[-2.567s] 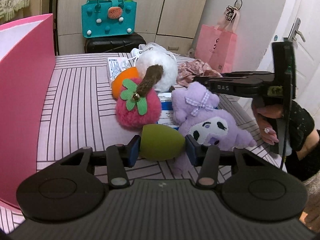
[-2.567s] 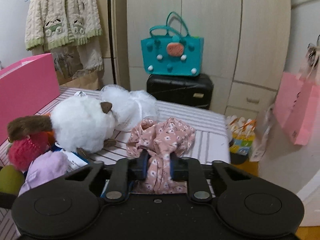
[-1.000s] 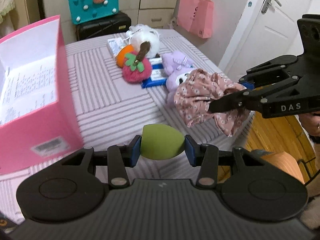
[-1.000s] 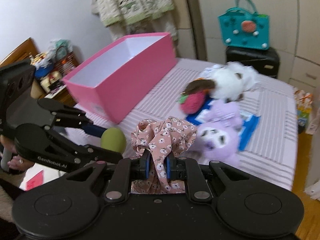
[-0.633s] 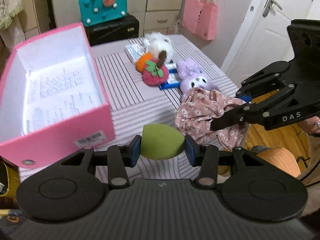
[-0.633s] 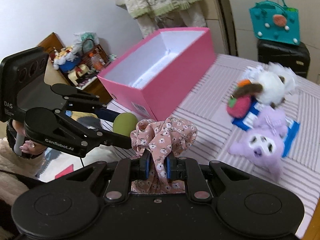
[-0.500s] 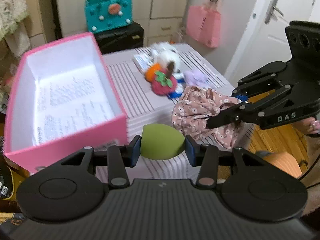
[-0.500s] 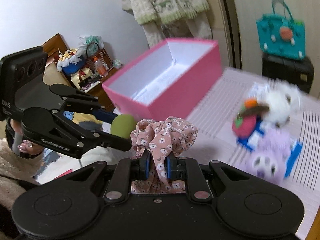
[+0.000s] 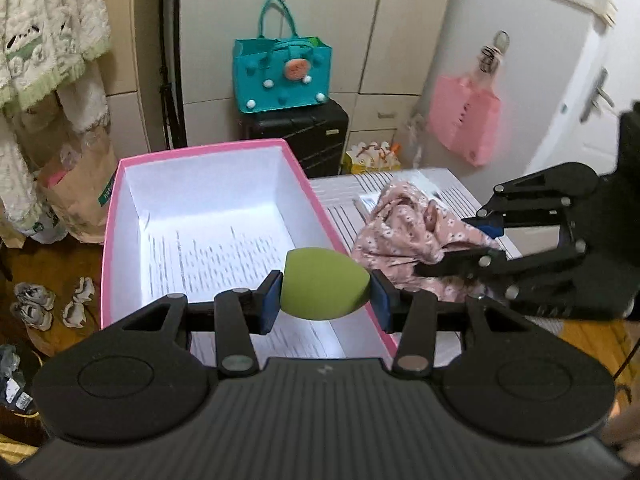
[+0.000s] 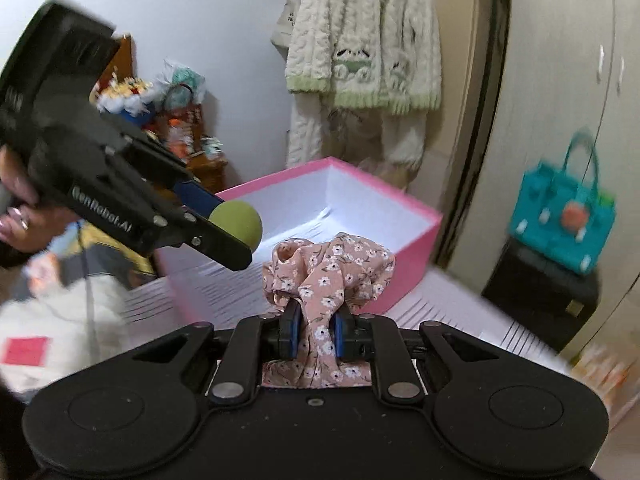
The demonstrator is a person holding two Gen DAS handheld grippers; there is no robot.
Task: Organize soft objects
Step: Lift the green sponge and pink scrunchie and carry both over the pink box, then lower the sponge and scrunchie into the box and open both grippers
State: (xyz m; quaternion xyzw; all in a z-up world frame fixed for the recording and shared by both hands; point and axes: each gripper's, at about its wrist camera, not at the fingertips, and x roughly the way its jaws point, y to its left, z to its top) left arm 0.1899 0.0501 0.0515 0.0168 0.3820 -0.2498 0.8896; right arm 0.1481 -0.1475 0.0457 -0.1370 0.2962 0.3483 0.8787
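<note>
1. The left hand-held gripper pinches a green sponge above the near end of the pink box (open, white inside).
2. The right hand-held gripper is clamped on a floral cloth, just right of the box.

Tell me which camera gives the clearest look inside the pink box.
The left wrist view. It looks down into the pink box, showing its white walls and a printed sheet on the floor. The right wrist view shows the box from lower, with the floral cloth and green sponge covering much of the interior.
</note>
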